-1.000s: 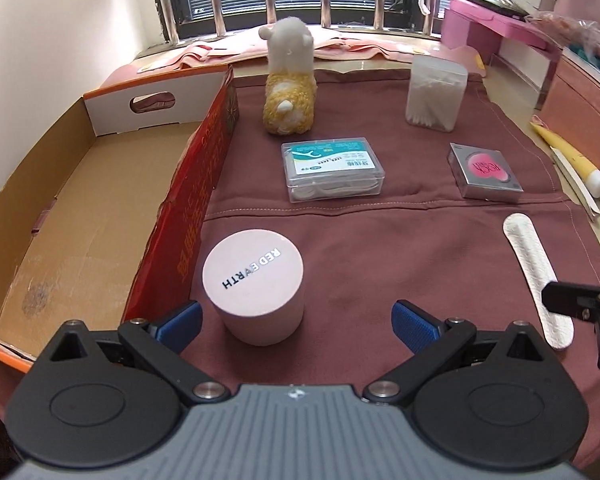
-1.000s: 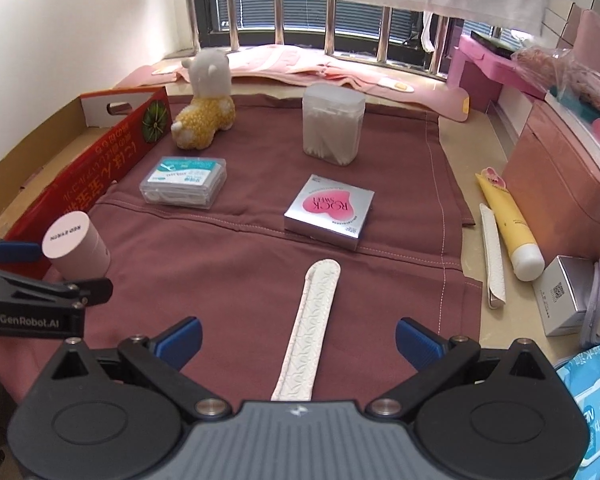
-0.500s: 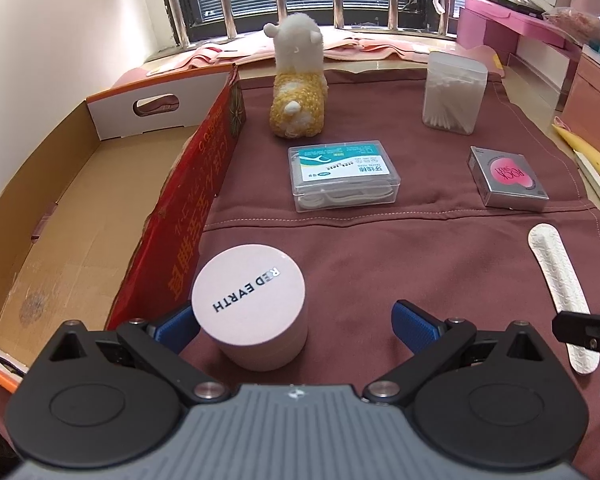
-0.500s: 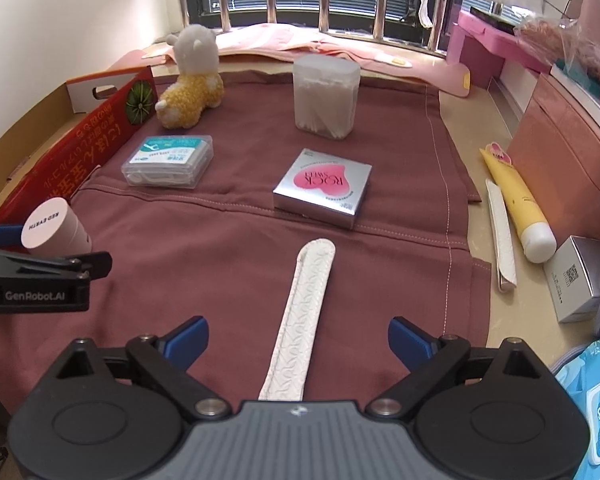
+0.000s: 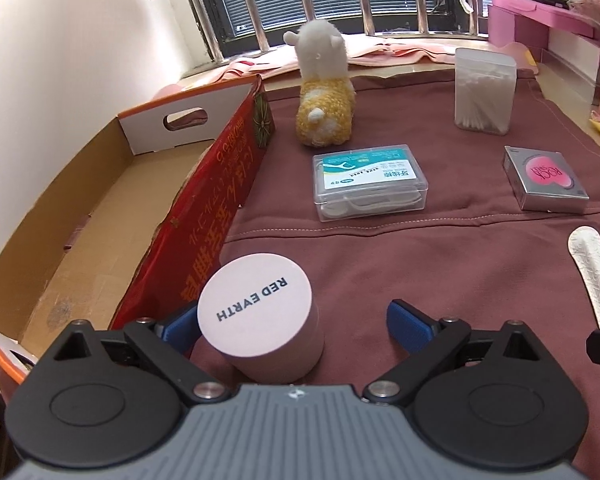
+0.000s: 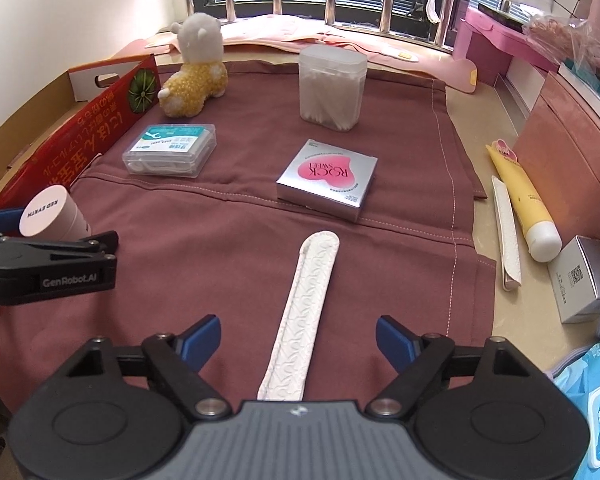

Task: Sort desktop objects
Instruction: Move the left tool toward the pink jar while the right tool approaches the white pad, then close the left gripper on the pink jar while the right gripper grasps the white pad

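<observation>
Pink cylindrical jar with a flat lid printed RED EARTH [image 5: 260, 312] stands upright on the maroon cloth [image 5: 380, 248], low and left of centre in the left wrist view, just beside the red printed wall of the open cardboard box [image 5: 204, 216]. Left gripper [image 5: 296, 326] straddles the jar: left blue pad is at or very near the jar's side, contact not resolvable; right pad stands clear with cloth showing between; jaws closing, not yet clamped. In the right wrist view the same jar [image 6: 52, 216] sits at the left edge behind the left gripper's black body. Long white embossed sleeve [image 6: 300, 320] lies flat on the cloth, lower centre of the right wrist view, running up and away between the fingers of the right gripper [image 6: 298, 340]; neither blue pad touches it; jaws closing. Further up the frame: silver square box with a pink heart [image 6: 328, 180] centre; clear plastic floss-pick case with a teal label [image 6: 170, 150] to its left; clear tub of cotton swabs [image 6: 332, 88] upper centre; yellow and white plush alpaca [image 6: 196, 76] upper left, near the box corner. Off the cloth at right: yellow tube with white cap [image 6: 524, 204] and a second white sleeve [image 6: 506, 232], side by side.
</observation>
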The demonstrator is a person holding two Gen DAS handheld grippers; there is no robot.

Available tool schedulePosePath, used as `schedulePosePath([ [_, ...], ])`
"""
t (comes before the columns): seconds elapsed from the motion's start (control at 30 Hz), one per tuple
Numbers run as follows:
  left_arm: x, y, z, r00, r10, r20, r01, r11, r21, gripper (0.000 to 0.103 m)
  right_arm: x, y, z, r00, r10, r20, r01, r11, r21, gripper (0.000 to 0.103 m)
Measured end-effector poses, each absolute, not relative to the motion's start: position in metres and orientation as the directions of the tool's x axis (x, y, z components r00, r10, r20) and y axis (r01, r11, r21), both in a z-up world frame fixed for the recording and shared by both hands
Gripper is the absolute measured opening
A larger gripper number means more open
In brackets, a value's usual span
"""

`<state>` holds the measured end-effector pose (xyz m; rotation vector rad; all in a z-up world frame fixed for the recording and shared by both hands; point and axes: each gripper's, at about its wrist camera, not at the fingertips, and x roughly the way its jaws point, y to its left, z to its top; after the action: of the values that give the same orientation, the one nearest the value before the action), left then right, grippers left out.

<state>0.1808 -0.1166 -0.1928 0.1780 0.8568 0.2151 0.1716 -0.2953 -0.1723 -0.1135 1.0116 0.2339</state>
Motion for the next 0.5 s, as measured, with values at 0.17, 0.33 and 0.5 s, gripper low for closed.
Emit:
schedulePosePath([
  [0.17, 0.1793, -0.1166, -0.1913, 0.632, 0.289, -0.719, -0.164, 0.957, 0.241, 0.09, 0.1724, -0.2927, -0.1739, 0.496, 0.148, -0.856, -0.242, 0.97, 0.027, 0.07],
  [0.33, 0.1822, -0.1117, -0.1935, 0.612, 0.297, -0.733, -0.204, 0.955, 0.217, 0.086, 0.1762, -0.2912, -0.1797, 0.467, 0.146, -0.872, -0.224, 0.974, 0.043, 0.064],
  [0.5, 0.1853, -0.1112, -0.1964, 0.608, 0.307, -0.732, -0.217, 0.951, 0.218, 0.085, 0.1811, -0.2902, -0.182, 0.445, 0.146, -0.883, -0.215, 0.975, 0.052, 0.052],
])
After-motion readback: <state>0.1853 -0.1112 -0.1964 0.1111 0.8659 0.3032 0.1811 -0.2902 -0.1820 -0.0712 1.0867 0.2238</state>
